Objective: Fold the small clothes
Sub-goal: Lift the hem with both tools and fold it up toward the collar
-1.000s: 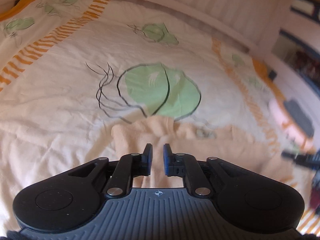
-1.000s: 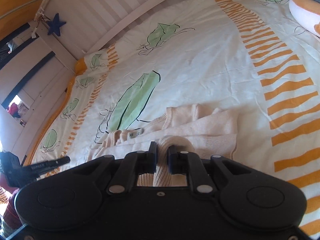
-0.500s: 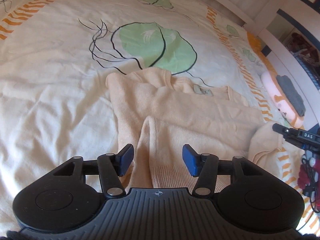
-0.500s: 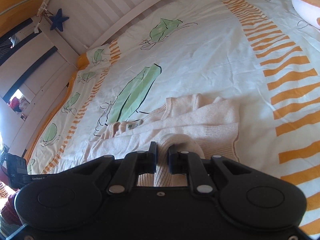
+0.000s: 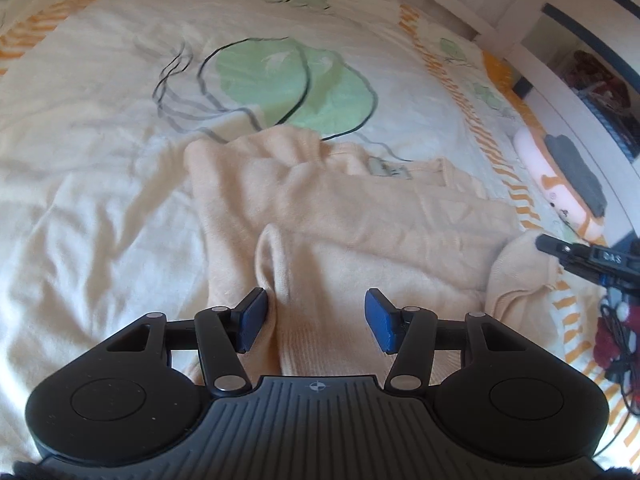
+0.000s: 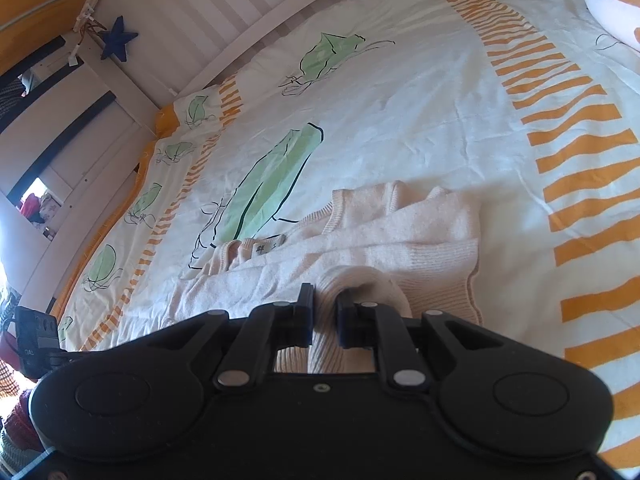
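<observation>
Peach knitted sweater [image 5: 360,216] laid on leaf-printed bedspread [image 5: 100,184]

Its ribbed fold is clamped by the right gripper [image 6: 324,314]; the left gripper [image 5: 316,316] is spread, released, just opened.

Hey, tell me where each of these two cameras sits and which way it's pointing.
Left wrist: on the left gripper, angled down over the peach sweater on the bedspread; its jaws stand open around a sleeve.
Right wrist: on the right gripper, looking across the bed toward the blue star; jaws shut on a sweater fold.
Shared: the sweater and its neck label.
</observation>
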### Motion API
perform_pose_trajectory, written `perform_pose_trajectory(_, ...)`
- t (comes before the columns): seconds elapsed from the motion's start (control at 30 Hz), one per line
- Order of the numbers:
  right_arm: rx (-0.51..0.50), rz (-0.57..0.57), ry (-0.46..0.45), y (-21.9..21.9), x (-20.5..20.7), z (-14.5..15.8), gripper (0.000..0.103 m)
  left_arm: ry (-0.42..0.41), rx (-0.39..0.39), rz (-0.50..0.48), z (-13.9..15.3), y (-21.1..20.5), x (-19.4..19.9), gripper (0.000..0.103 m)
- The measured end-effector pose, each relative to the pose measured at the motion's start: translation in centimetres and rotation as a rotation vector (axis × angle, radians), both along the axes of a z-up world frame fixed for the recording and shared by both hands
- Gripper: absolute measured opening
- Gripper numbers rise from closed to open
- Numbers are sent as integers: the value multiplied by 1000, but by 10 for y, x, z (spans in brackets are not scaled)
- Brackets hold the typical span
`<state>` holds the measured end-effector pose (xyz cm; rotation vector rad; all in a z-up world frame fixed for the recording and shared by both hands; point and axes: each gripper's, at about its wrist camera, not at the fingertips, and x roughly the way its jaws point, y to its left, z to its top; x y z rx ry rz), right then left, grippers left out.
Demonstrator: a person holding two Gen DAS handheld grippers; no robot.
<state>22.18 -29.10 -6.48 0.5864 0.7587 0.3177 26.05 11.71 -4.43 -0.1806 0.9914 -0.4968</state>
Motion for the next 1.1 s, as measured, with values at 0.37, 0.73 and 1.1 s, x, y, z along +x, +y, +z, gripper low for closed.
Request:
perform_pose_trajectory(0.37,5,3,3,0,0,-1,21,-56,44,1,6,-6,-6,52)
perform_pose_trajectory(0.73,4,12,7,1,0,-1,21,-29,-4,-38,-2,-15,0,52)
perform_pose_trajectory(1.1,16,11,24,0,1,-5,21,89,-87,-4,-21,-10,7,11)
